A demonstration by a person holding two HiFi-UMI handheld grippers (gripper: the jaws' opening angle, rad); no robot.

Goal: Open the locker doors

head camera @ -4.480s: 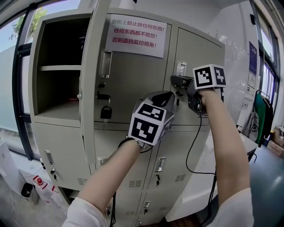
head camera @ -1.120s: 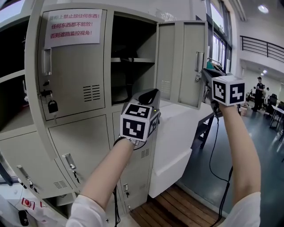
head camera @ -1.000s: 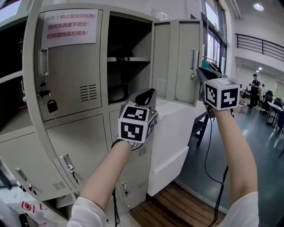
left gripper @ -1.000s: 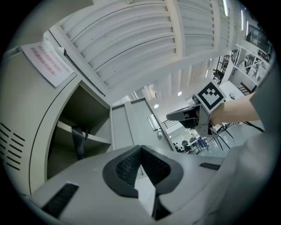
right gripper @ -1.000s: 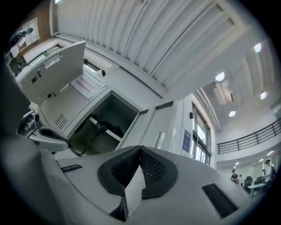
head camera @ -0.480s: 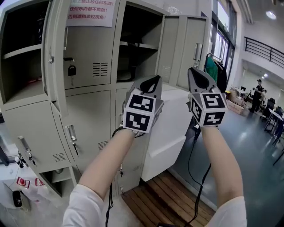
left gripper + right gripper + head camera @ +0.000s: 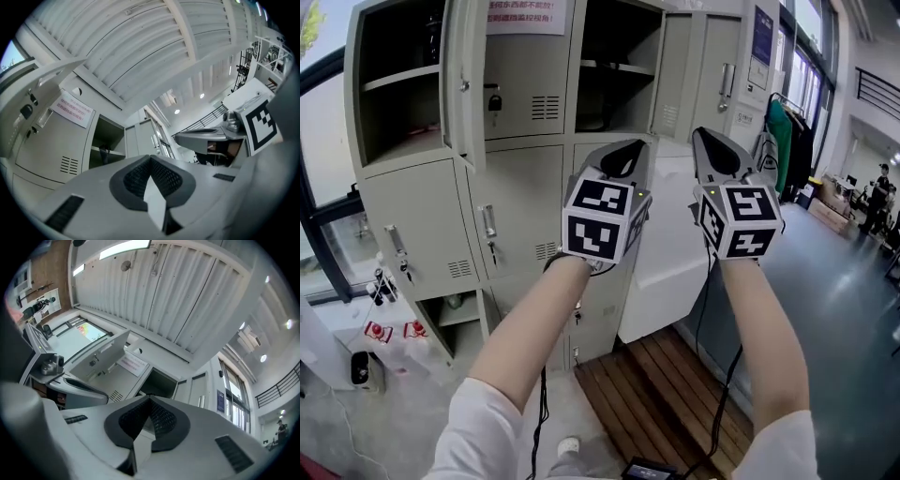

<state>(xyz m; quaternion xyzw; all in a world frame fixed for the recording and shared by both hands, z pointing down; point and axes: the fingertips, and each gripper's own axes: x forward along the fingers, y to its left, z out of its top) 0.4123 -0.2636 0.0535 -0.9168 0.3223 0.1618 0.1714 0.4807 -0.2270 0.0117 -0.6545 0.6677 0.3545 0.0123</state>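
Note:
The grey locker bank (image 7: pixel 534 178) fills the top of the head view. Its top left door (image 7: pixel 461 75) stands swung out and the top right door (image 7: pixel 705 64) hangs wide open, showing shelves inside. The top middle door (image 7: pixel 525 75) is closed, with a padlock (image 7: pixel 494 101) and a paper sign. My left gripper (image 7: pixel 623 155) and right gripper (image 7: pixel 712 150) are side by side in front of the lockers, pointing up, both shut on nothing and touching no door. The left gripper view shows the open compartment (image 7: pixel 105 147) past the shut left gripper (image 7: pixel 151 161). The right gripper (image 7: pixel 150 401) shows shut too.
Lower locker doors (image 7: pixel 422 225) are closed with keys hanging. A white block (image 7: pixel 670 248) leans by the lockers above a wooden floor panel (image 7: pixel 675 394). Green clothing (image 7: pixel 778 131) hangs at right. Small items (image 7: pixel 361 366) lie on the floor at left. A person (image 7: pixel 881 187) stands far right.
The right gripper has come off the right door's handle and drawn back beside the left gripper. The view has pulled away from the lockers, so more floor and lower doors show.

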